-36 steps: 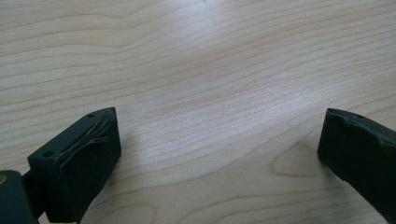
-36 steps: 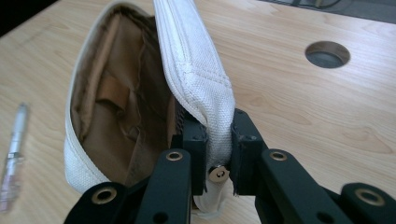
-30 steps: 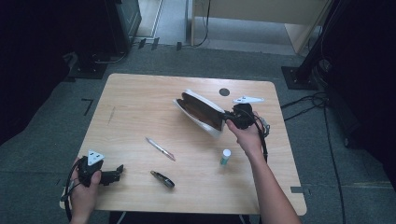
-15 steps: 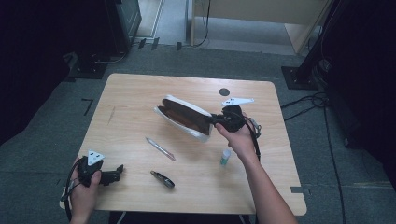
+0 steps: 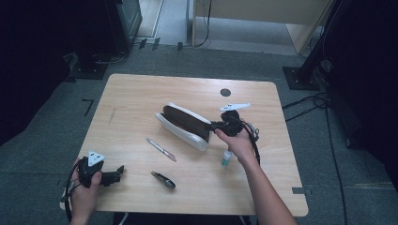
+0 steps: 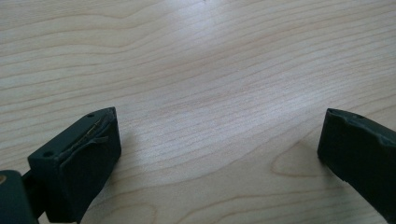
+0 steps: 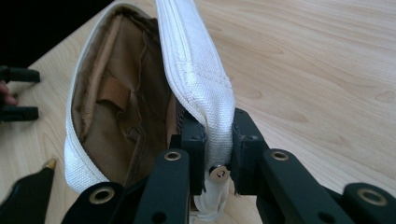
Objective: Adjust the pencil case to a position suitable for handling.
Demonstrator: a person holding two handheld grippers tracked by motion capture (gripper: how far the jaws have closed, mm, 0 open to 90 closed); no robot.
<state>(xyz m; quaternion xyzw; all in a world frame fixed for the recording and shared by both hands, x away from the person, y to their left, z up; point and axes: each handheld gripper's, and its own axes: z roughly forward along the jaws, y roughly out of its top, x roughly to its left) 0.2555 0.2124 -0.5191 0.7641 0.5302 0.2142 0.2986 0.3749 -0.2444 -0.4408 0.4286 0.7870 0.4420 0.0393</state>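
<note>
We have the pouch (image 5: pixel 184 125) lying near the middle of the surface (image 5: pixel 141 93), a little toward the right edge, its zip mouth gaping and the brown lining showing. Our right tongs (image 5: pixel 217 125) are clamped tight on the pouch's near end, one jaw inside the mouth and one outside, pinching the white rim by the zip stop; the right gripper view shows the fabric squeezed flat between them and the open pocket (image 7: pixel 116 116) beyond. We judge the step in hand to be holding the pouch open and steady so things can be packed into it. Just in front of the pouch, toward the near edge, lies a pen (image 5: pixel 161 149), apart from the fabric; nearer the front edge sits a dark marker (image 5: pixel 163 180), and close to our right hand, toward the right edge, stands a small bottle (image 5: pixel 226 158). Our left tongs (image 5: pixel 118 172) rest low at the front left corner, jaws spread wide with nothing between them but bare wood, as the left gripper view shows. The next move, as we see it, calls for the left tongs to travel to the pen or the marker, close across its narrow body, lift it and slide it lengthwise into the mouth, while the right keeps the rim raised so the opening does not sag shut.
</note>
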